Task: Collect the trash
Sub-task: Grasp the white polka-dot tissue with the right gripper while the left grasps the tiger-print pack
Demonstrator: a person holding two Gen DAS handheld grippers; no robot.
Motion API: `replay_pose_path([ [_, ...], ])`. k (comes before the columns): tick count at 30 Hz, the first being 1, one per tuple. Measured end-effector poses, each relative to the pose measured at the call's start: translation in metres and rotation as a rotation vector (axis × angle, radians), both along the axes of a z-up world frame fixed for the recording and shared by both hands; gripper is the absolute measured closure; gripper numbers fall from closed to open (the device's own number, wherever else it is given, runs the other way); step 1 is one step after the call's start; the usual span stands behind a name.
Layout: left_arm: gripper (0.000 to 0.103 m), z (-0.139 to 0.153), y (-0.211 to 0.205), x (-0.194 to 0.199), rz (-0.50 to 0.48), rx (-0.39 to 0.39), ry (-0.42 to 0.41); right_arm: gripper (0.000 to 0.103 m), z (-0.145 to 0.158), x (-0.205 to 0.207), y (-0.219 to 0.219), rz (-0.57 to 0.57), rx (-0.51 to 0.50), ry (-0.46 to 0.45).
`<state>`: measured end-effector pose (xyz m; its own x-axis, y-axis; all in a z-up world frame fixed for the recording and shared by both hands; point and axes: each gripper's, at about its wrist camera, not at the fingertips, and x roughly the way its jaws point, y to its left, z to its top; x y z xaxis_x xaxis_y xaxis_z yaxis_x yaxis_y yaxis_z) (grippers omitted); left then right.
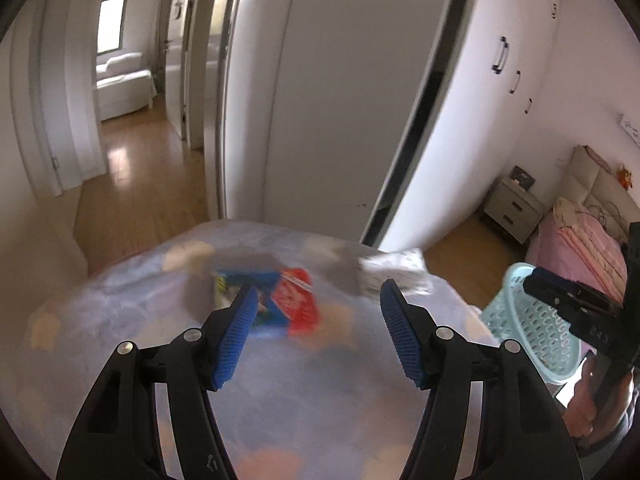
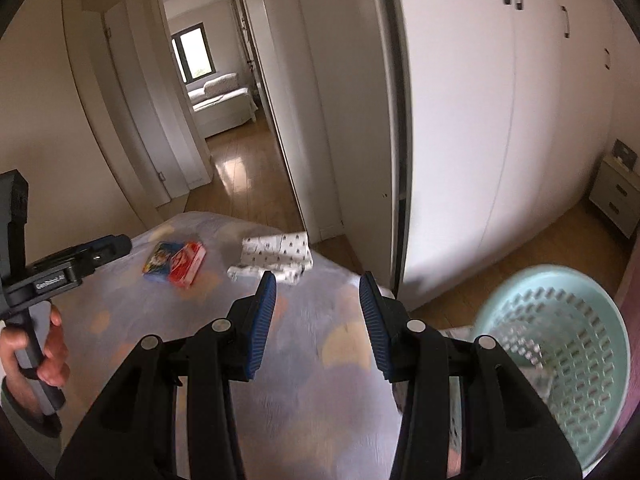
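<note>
On a pale lilac blanket [image 1: 320,400] lie a blue packet [image 1: 256,300] and a red packet [image 1: 298,304], side by side and touching. A white patterned wrapper [image 1: 394,274] lies to their right near the far edge. My left gripper [image 1: 320,290] hovers open over the blanket, short of the packets, with nothing between its blue pads. In the right wrist view the blue packet [image 2: 160,260], red packet [image 2: 188,264] and white wrapper [image 2: 276,256] lie ahead. My right gripper [image 2: 317,280] is open and empty. A teal perforated basket [image 2: 560,344] sits at the right.
The basket [image 1: 532,332] stands off the blanket's right edge. A white wardrobe [image 2: 500,120] and an open door [image 2: 344,100] rise beyond, with a wooden hallway floor [image 2: 236,172]. A nightstand [image 1: 514,208] and a pink bed [image 1: 580,240] are at the right. A hand [image 2: 52,344] holds the left gripper's handle.
</note>
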<state>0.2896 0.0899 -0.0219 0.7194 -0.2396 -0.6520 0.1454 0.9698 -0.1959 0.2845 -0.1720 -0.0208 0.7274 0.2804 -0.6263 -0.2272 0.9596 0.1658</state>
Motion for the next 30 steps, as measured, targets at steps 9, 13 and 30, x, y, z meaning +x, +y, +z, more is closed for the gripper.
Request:
replay_pose_path([
  [9,0.039,-0.027,0.026,0.063,-0.024,0.015,0.063,0.063,-0.032,0.090,0.025,0.075,0.022,0.103],
  [13,0.040,-0.036,0.031,0.082,-0.053,0.026,0.088,0.063,-0.046,0.121,0.035,0.103,0.010,0.125],
  [30,0.042,-0.053,0.044,0.042,-0.207,-0.017,0.248,0.079,-0.064,0.117,0.065,0.307,-0.009,0.239],
])
